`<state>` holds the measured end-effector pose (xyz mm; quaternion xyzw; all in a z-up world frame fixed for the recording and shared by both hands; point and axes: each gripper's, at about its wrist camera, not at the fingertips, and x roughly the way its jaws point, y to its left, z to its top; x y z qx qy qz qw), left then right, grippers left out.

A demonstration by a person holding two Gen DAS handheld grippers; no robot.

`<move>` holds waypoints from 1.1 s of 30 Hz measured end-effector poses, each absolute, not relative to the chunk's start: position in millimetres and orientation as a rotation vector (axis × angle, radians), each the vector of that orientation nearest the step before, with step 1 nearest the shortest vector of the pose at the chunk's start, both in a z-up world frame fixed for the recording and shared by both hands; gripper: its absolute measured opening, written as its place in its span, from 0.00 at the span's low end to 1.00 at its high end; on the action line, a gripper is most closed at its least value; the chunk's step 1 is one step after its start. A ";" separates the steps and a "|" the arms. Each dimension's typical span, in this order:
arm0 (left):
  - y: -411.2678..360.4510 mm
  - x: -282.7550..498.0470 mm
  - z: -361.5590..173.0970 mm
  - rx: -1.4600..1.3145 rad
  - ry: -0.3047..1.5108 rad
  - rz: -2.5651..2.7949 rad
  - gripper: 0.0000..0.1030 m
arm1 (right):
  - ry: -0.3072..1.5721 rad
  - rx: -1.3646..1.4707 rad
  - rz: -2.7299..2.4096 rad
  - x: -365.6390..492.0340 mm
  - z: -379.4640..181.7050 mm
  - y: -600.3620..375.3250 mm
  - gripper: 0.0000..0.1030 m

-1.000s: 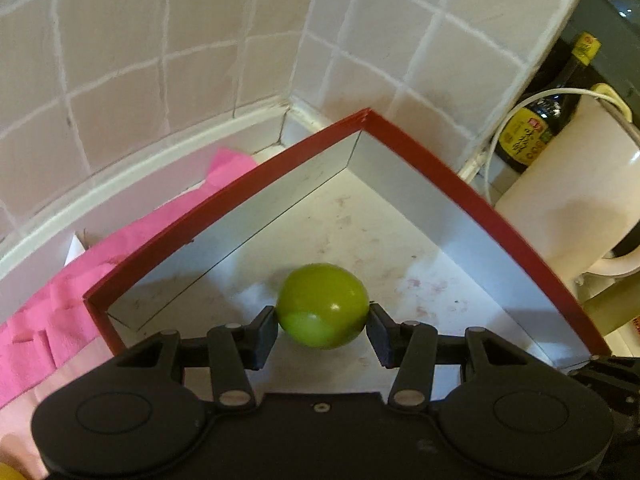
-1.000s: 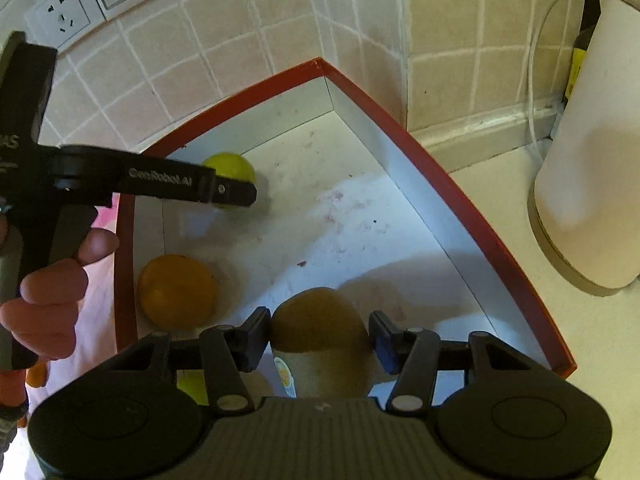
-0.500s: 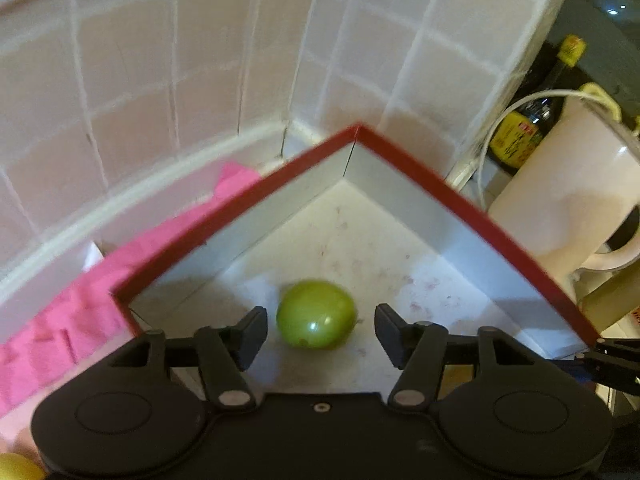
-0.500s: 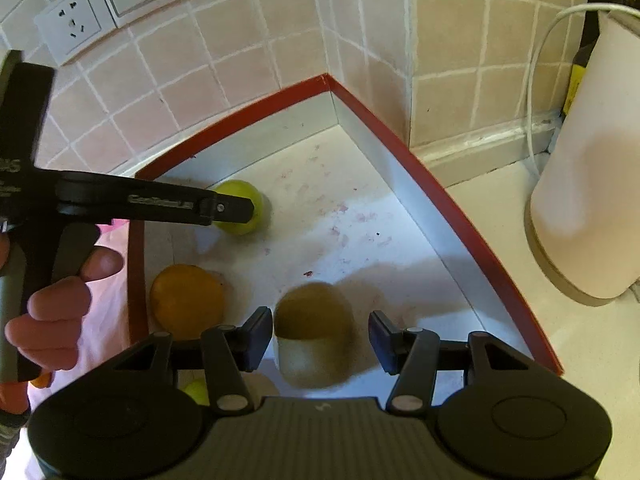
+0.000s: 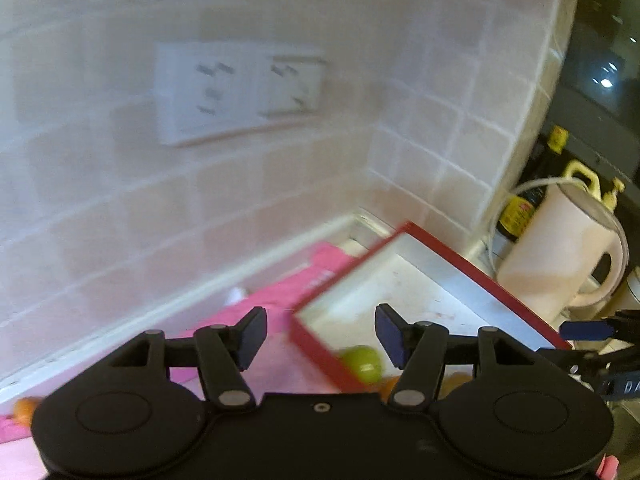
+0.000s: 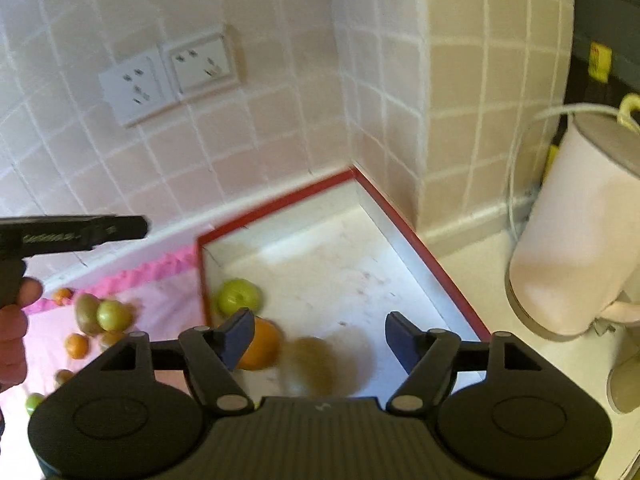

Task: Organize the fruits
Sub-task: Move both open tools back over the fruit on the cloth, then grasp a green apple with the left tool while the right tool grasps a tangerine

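Note:
A red-rimmed white tray (image 6: 420, 248) sits in the tiled corner. In it lie a green fruit (image 6: 238, 296), an orange (image 6: 260, 344) and a brown kiwi (image 6: 310, 366). My right gripper (image 6: 320, 338) is open and empty, raised above the tray's near end. My left gripper (image 5: 320, 332) is open and empty, lifted over the tray's left edge (image 5: 316, 344); the green fruit (image 5: 362, 362) shows below it. Several loose fruits (image 6: 100, 316) lie on a pink cloth (image 6: 160, 300) left of the tray.
A white electric kettle (image 6: 576, 232) with its cord stands right of the tray. Bottles (image 5: 520, 208) stand behind it. Wall sockets (image 6: 172, 76) are on the tiled wall above. The left gripper's body (image 6: 72, 232) reaches into the right wrist view.
Both grippers opened, left the green fruit and the kiwi in the tray, then lifted up and back. The left gripper also swung to the left.

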<state>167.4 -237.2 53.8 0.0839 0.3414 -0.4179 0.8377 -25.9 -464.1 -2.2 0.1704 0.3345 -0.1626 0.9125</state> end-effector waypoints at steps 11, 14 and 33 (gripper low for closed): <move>-77.3 169.6 104.6 0.115 0.613 -0.622 0.75 | 0.644 0.281 -0.178 -9.4 31.5 -381.1 0.77; -39.3 167.0 107.5 0.092 0.606 -0.563 0.75 | 0.639 0.257 -0.136 -2.5 37.2 -358.2 0.79; 30.6 136.2 -46.2 -0.073 0.981 -0.550 0.76 | 0.880 0.140 0.120 78.3 -53.0 -221.9 0.75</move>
